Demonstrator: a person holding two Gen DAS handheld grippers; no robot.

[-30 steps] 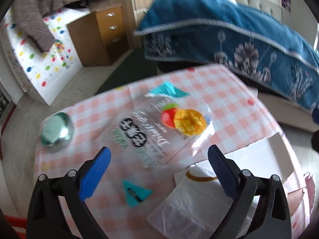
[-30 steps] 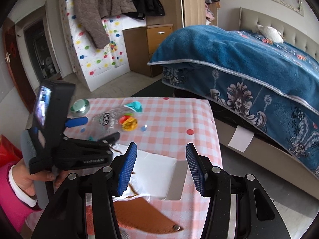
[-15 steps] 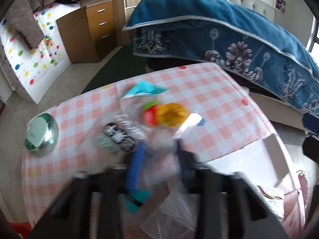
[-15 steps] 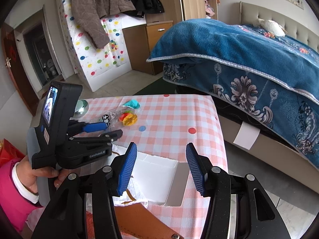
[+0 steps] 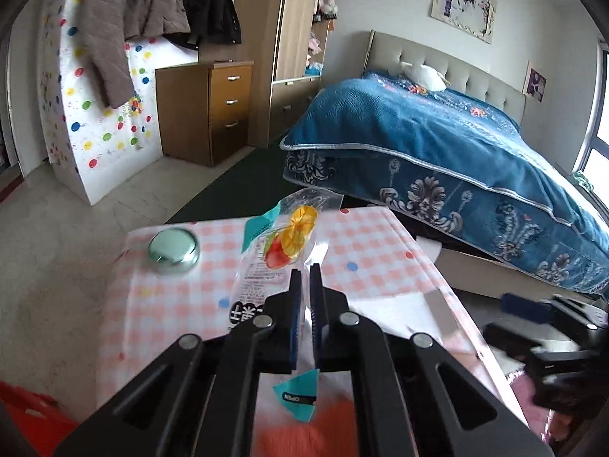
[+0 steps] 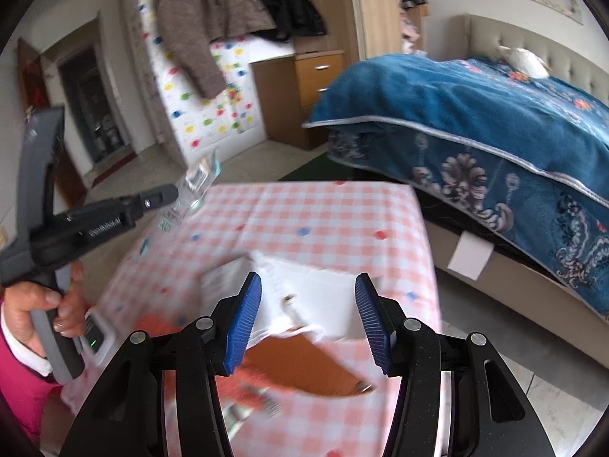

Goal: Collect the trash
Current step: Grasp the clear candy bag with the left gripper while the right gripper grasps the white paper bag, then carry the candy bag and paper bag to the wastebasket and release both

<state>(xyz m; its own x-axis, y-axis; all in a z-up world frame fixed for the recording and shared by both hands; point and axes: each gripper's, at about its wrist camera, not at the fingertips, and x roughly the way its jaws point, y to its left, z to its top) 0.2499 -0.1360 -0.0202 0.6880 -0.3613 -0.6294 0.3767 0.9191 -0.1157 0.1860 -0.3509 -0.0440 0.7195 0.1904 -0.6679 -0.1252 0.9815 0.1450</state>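
Your left gripper (image 5: 304, 278) has just closed on the clear snack bag (image 5: 283, 243), lifted above the checked bench (image 5: 373, 251). Your right gripper (image 6: 308, 316) hangs apart over a white box (image 6: 323, 293). Beyond: metal tin (image 5: 173, 250), bed (image 5: 437, 144).

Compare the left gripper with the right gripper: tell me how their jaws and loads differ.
The left gripper has its jaws closed together; the right gripper has its jaws standing well apart. The left gripper pinches the clear plastic snack wrapper, lifted off the checked tablecloth; the right gripper holds nothing and hovers over the white box. Both have blue ribbed pads on black fingers.
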